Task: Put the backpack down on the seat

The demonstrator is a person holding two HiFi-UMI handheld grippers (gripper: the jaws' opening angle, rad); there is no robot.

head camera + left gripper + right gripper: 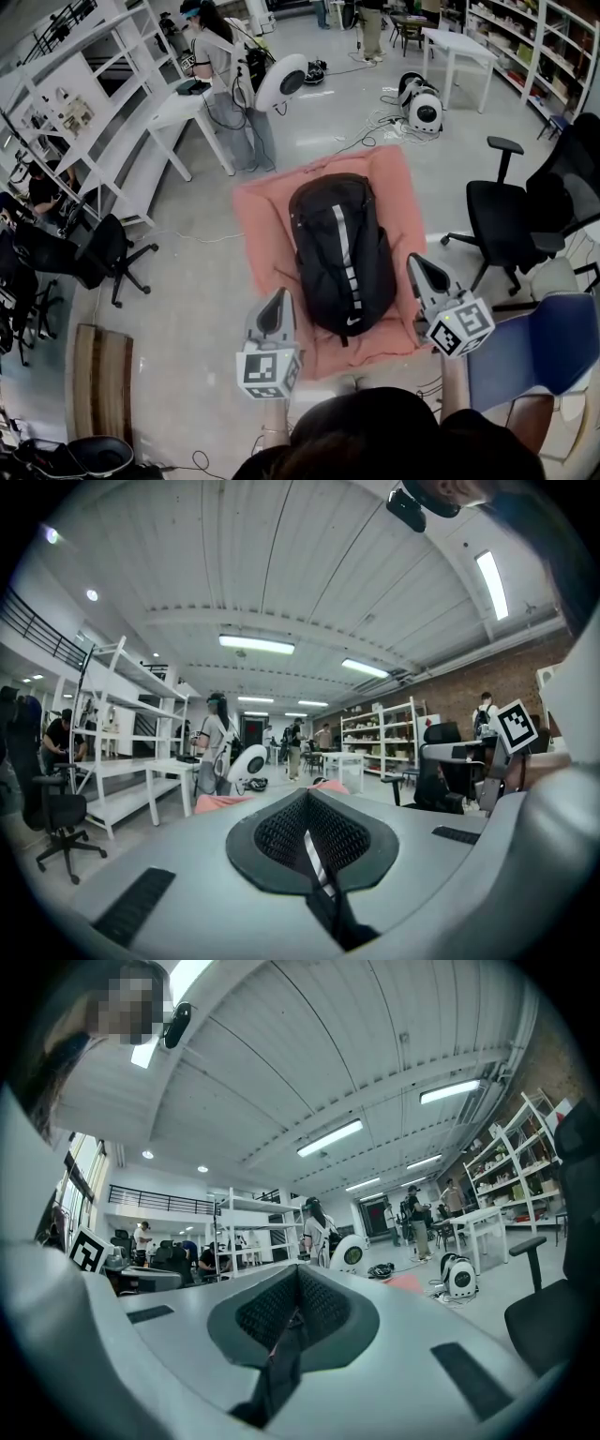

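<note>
Backpack: black fabric backpack (pixel 339 251) lying or hanging over the pink cloth seat's (pixel 258 211) middle.
Tongs: left gripper (pixel 274 319) pinching a black strap (pixel 332 909); right gripper (pixel 428 278) pinching a second black strap (pixel 277 1372).
Handling: probably soft and sagging; straps looking safest.

Head view looks steeply down; gripper views level, sharing shelving (pixel 122 801).

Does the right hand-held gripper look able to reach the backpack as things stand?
Probably yes. The backpack lies uncovered on the pink cushion, and the right hand-held gripper hangs beside its near right edge with nothing between them. Its jaws are shut, though.
</note>
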